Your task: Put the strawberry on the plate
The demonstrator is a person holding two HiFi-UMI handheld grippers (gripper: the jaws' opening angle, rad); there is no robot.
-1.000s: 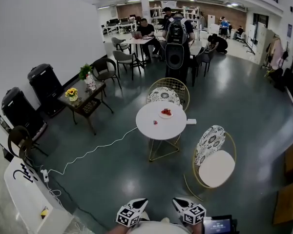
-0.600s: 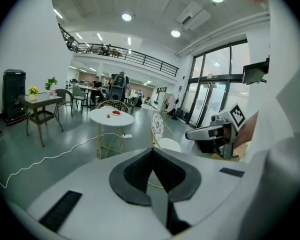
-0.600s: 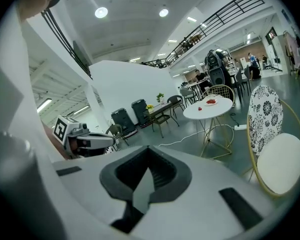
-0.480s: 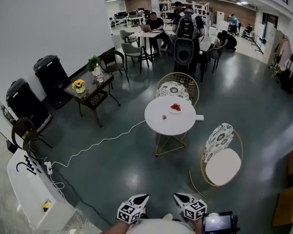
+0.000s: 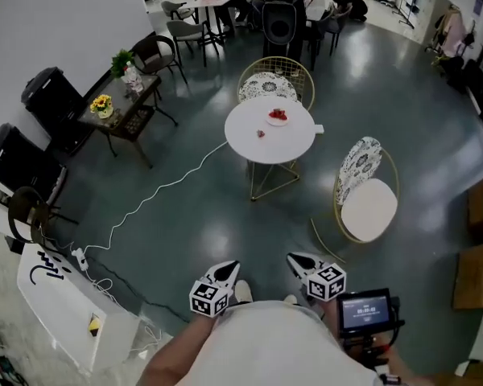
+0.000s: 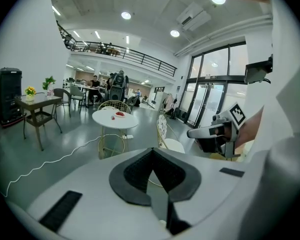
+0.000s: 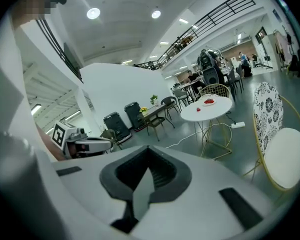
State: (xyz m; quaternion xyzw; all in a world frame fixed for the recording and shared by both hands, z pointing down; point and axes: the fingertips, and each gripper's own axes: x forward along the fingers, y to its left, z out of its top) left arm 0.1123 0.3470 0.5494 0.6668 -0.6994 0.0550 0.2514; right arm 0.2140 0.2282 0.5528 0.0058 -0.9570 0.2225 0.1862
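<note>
A lone red strawberry [image 5: 260,133] lies on the round white table [image 5: 253,147], far across the floor. Just right of it on the table stands a small plate [image 5: 278,117] with red fruit on it. Both grippers are held close to the person's body, far short of the table. My left gripper [image 5: 229,270] is shut with nothing in it, and my right gripper [image 5: 298,260] looks shut and empty too. In the left gripper view the table [image 6: 114,119] is small beyond the closed gripper [image 6: 152,156]. The right gripper view shows the strawberry [image 7: 198,109] and plate [image 7: 209,102] past its gripper [image 7: 148,159].
Two gold-framed chairs flank the table, one behind [image 5: 270,87] and one with a white seat [image 5: 369,209] at the right. A white cable [image 5: 149,203] runs over the dark floor. A dark side table with flowers [image 5: 113,109] stands at the left, and a white counter [image 5: 60,300] at the near left.
The head view has tipped downward, so the table and both grippers sit higher in the frame and more of the person's body shows. The grippers stay side by side.
</note>
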